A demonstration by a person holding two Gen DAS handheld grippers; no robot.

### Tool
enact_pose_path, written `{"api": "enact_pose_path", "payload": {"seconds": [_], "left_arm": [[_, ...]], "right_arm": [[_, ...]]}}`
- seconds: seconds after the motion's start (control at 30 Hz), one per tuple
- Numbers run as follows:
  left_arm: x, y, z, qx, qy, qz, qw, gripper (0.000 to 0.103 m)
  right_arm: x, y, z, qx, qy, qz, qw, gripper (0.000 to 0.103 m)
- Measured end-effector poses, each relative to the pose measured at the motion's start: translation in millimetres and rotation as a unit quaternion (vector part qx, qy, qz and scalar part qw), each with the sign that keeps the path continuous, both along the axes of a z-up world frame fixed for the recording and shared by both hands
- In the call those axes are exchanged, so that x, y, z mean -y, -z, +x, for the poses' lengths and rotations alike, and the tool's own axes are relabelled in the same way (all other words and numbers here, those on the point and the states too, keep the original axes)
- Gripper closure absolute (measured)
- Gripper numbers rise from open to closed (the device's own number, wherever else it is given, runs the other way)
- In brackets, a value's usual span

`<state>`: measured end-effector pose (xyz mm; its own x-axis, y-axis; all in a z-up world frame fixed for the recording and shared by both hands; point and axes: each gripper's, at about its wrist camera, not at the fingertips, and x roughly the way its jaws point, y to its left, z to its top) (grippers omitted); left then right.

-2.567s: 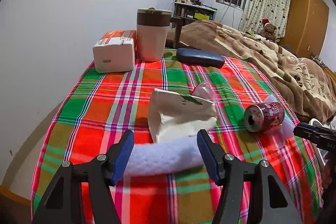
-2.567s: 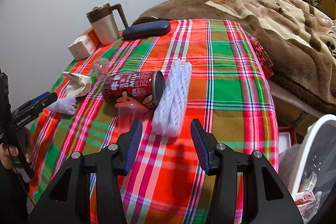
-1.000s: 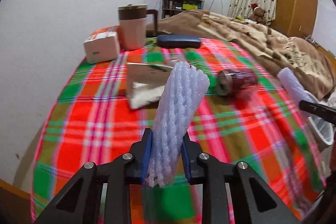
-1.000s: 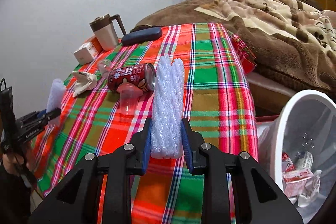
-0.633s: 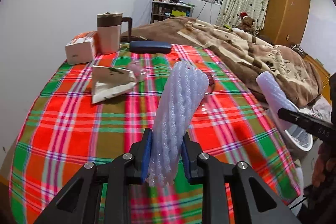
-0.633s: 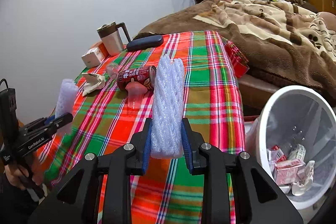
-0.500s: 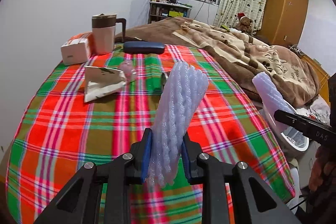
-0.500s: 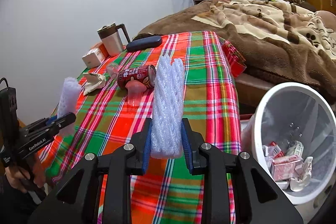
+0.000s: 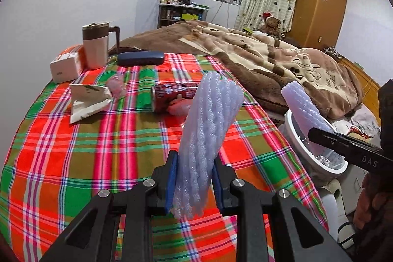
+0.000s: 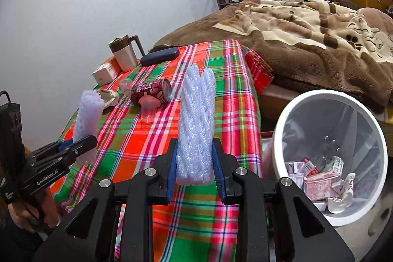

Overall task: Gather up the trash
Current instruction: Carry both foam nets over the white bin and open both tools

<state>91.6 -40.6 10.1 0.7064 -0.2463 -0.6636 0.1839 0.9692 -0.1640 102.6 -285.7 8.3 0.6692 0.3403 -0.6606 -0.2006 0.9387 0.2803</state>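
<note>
Foam netting sleeves, one per gripper: the left gripper (image 9: 192,184) has its jaws clamped on the foam sleeve (image 9: 208,129), the right gripper (image 10: 194,163) on the other sleeve (image 10: 196,129). Light, squashy stuff (pinch low, near one end). A second ago both hung over the counter (image 10: 228,100); now the bin (image 10: 289,114) sits much closer.

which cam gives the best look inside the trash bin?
Right wrist view: the white trash bin faces the camera, open mouth whole, cartons at the bottom visible. Left wrist view shows only part of its rim, the rest hidden behind the other hand-held gripper and its foam net.
</note>
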Motion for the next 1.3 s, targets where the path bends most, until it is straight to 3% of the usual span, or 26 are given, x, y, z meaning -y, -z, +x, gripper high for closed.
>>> {"api": "enact_pose_path", "payload": {"seconds": [0.47,1.3], "left_arm": [[58,-3,12,0.0,0.065,-0.003,0.9979,0.077],[184,8,43,-0.021,0.183,-0.014,0.9828,0.077]], "right_arm": [[43,5,-12,-0.004,0.052,0.005,0.999,0.075],[125,22,-28,-0.03,0.159,0.013,0.987,0.075]]}}
